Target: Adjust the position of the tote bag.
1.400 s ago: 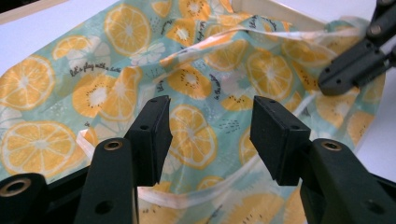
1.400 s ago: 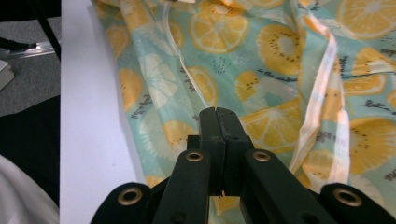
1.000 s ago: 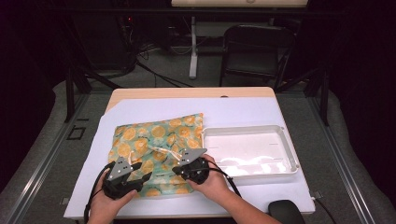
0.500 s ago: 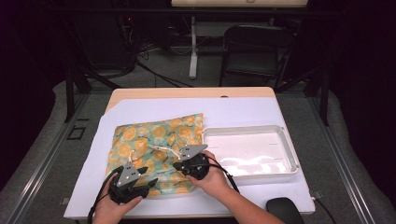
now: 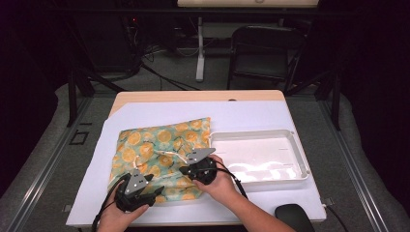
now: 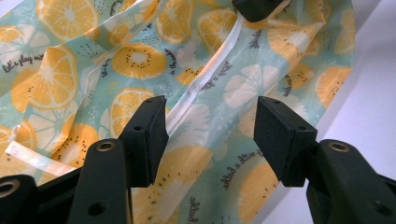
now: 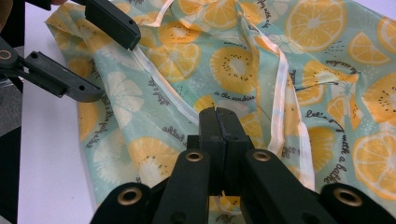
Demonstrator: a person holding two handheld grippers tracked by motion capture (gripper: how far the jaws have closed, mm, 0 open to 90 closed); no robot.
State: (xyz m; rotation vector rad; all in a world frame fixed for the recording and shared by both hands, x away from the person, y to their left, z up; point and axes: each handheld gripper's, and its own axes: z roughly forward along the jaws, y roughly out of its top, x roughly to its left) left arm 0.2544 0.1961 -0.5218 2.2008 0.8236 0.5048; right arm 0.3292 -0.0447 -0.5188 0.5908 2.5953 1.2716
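Dim room, dark at the edges. Grey carpeted floor (image 5: 159,79) with cables (image 5: 154,72) trailing across it. Black folding chair (image 5: 263,55) beyond the far table edge, beside a white stand leg (image 5: 199,53). Wooden table (image 5: 193,95) (mostly under a white sheet (image 5: 251,113)). Black metal frame struts (image 5: 72,87) at either side.

We hold our left gripper (image 5: 155,189) low at the near left, our left hand (image 5: 112,220) wrapped around its rear, our forearm coming in from the bottom edge. Its jaws stand wide apart with nothing between them, as the left gripper view shows. Our right gripper (image 5: 185,170) sits farther forward and to the right, gripped by our right hand (image 5: 223,183), the wrist angled inward. Its jaws are pressed together, pointing toward the left gripper
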